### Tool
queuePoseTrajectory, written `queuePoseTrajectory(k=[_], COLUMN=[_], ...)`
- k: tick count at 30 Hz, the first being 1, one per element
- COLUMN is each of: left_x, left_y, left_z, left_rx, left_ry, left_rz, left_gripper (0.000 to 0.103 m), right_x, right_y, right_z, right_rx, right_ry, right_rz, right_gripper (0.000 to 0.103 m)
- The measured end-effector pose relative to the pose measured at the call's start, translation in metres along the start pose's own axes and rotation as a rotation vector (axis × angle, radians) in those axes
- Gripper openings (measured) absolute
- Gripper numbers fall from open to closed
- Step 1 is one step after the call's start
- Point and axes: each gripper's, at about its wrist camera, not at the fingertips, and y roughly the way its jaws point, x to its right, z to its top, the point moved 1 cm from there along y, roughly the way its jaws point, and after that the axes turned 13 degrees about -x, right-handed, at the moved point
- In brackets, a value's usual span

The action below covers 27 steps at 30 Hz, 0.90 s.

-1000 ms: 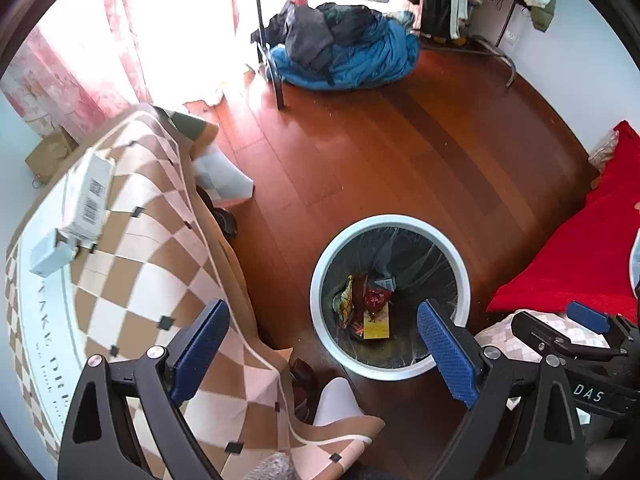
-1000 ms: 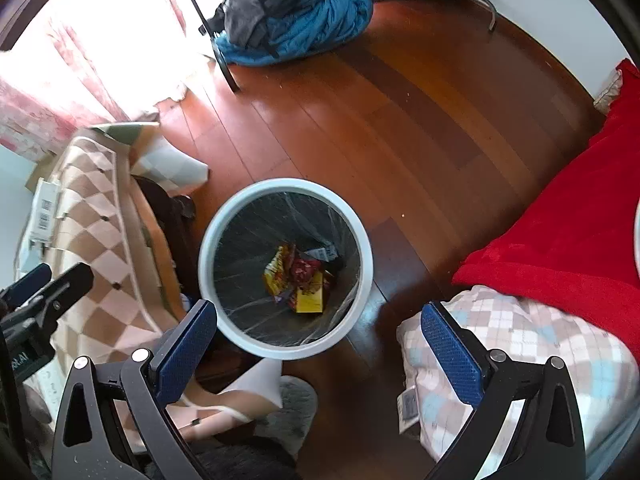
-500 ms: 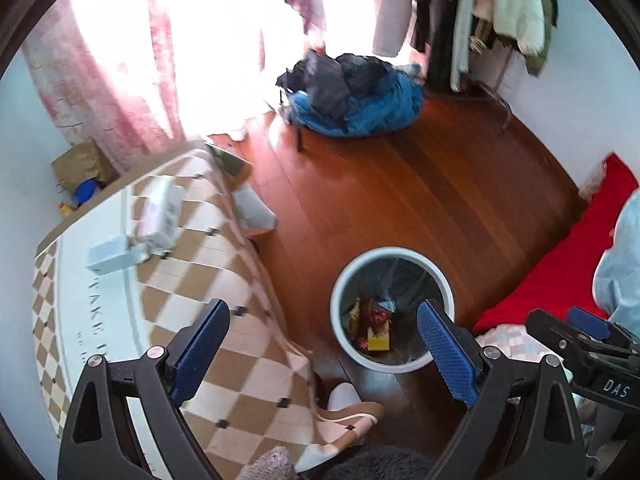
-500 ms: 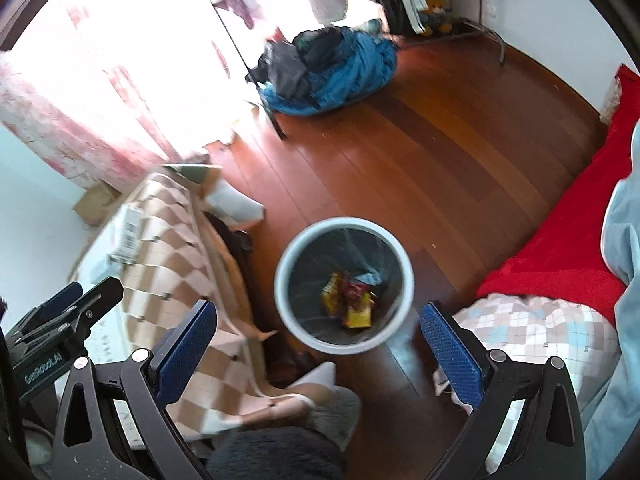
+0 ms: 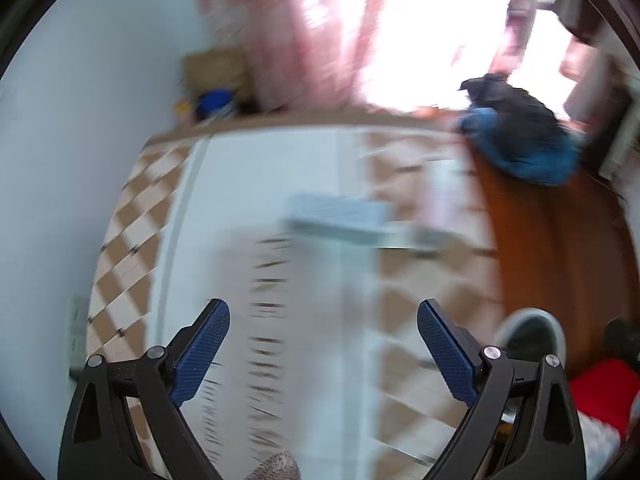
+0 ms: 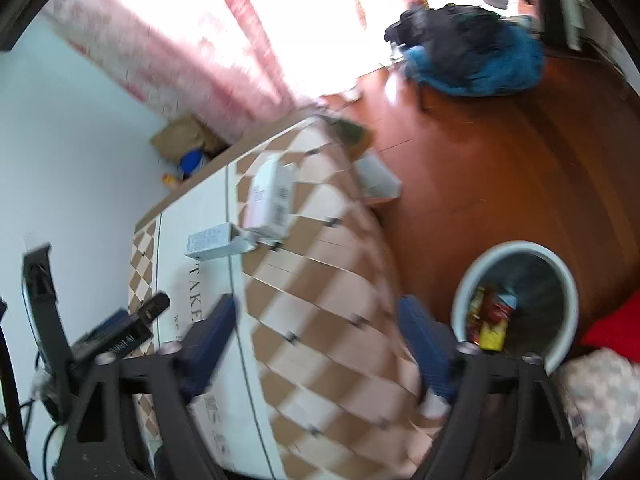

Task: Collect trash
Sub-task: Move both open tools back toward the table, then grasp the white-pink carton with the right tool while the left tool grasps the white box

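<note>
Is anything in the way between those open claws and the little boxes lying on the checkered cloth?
Nothing visible. The small box and the larger box lie bare on the checkered cloth, with only open cloth between them and the left gripper and right gripper.

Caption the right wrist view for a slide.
Open right gripper over a checkered cloth with two boxes; trash-filled bin on the floor.

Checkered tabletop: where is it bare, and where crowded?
Bare: the white stripe of the checkered tabletop and the checks toward the trash bin. Crowded: the far end, where two white boxes lie touching.
</note>
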Motion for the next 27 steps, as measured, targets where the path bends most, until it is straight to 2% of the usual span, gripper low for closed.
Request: queuePoseTrajectory(k=[3, 6, 10, 11, 12, 13, 15, 17, 22, 26, 27], left_x=[-0.048, -0.076, -0.089, -0.090, -0.090, -0.088, -0.081, -0.072, -0.044, -0.017, -0.012], left_y=[0.046, 0.081, 0.104, 0.107, 0.108, 0.108, 0.104, 0.099, 0.112, 0.124, 0.129], left_z=[0.016, 0.028, 0.039, 0.042, 0.045, 0.048, 0.055, 0.061, 0.084, 0.101, 0.104], left_rx=[-0.094, -0.156, -0.203, -0.211, -0.218, -0.224, -0.234, -0.242, -0.323, -0.364, -0.376], left_ry=[-0.093, -0.145, -0.172, -0.178, -0.186, -0.195, -0.213, -0.242, -0.347, -0.396, -0.406], left_rz=[0.031, 0.067, 0.074, 0.064, 0.046, 0.014, -0.048, -0.125, -0.396, -0.466, -0.467], left_gripper=[0.096, 0.096, 0.096, 0.096, 0.096, 0.096, 0.095, 0.095, 0.095, 0.094, 0.089], right_x=[-0.035, -0.062, -0.071, -0.071, -0.071, -0.071, -0.070, -0.061, -0.033, -0.017, -0.015], right_y=[0.045, 0.085, 0.132, 0.142, 0.153, 0.163, 0.165, 0.156, 0.138, 0.134, 0.134], right_z=[0.037, 0.079, 0.123, 0.129, 0.134, 0.138, 0.139, 0.136, 0.133, 0.129, 0.130], right_rx=[-0.044, -0.059, -0.108, -0.129, -0.152, -0.177, -0.171, -0.149, -0.124, -0.129, -0.133], right_ry=[-0.016, -0.035, -0.023, -0.019, -0.013, -0.019, -0.035, -0.028, 0.008, 0.022, 0.027], right_rz=[-0.015, -0.075, -0.125, -0.123, -0.120, -0.121, -0.124, -0.127, -0.128, -0.149, -0.150], right_gripper=[0.079, 0.076, 0.071, 0.065, 0.054, 0.048, 0.044, 0.043, 0.042, 0.042, 0.042])
